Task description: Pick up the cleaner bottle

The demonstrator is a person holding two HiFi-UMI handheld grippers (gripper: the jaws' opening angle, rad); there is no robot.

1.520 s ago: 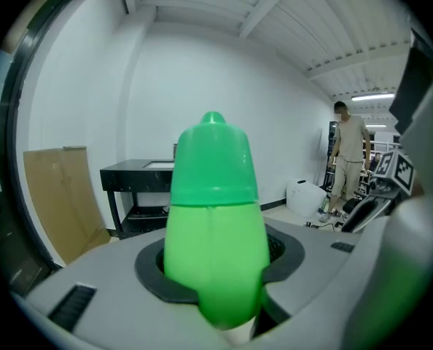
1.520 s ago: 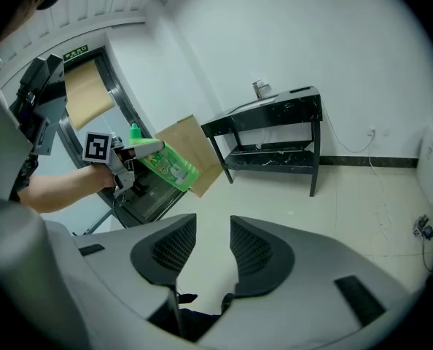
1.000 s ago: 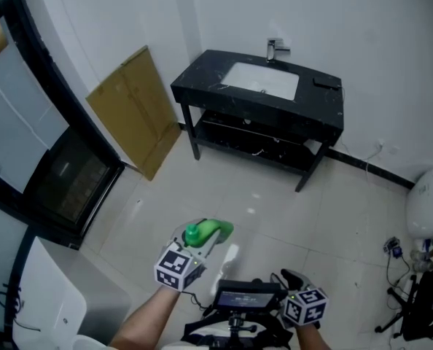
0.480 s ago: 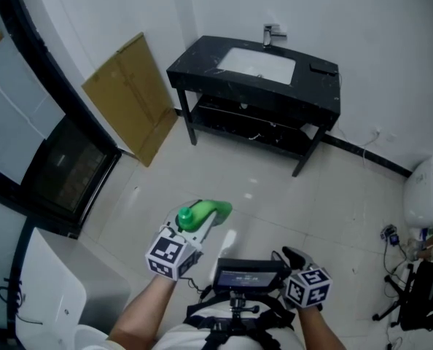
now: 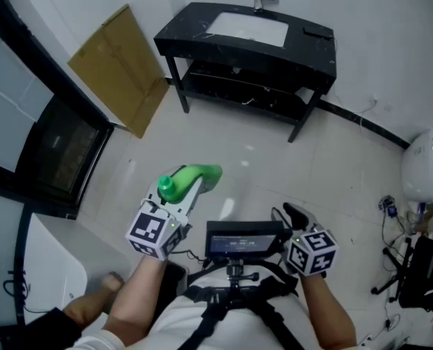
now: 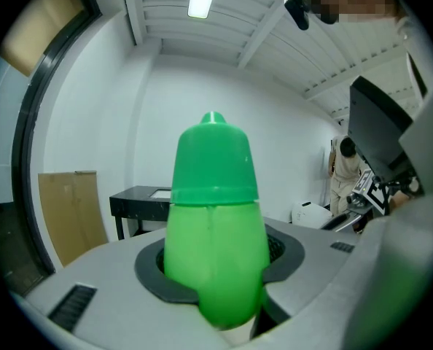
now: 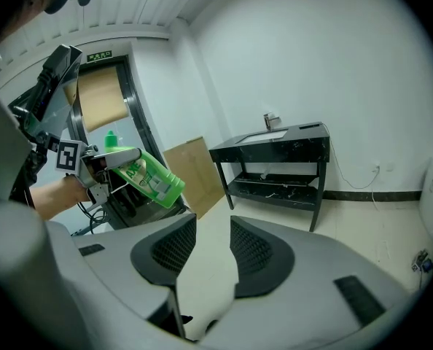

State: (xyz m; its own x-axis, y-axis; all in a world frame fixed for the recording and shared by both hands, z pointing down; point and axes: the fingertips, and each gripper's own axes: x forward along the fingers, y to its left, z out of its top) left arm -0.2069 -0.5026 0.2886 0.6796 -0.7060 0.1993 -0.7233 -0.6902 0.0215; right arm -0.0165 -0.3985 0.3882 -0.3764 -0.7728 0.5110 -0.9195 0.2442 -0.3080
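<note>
The green cleaner bottle lies tilted in my left gripper, its cap towards me and its base pointing to the sink. In the left gripper view the bottle fills the gap between the two dark pads, which press on its sides, and it hangs off the floor. The right gripper view shows the same bottle held out from the left gripper. My right gripper is low at the right; its pads stand a little apart with nothing between them.
A black sink stand is against the far wall, with a cardboard sheet leaning to its left. A dark glass door runs along the left. A white appliance and cables lie at the right. A screen sits on my chest.
Both grippers have risen, the left one carrying the bottle up and slightly left. The head view has tipped further down, so the sink stand sits higher in the picture.
</note>
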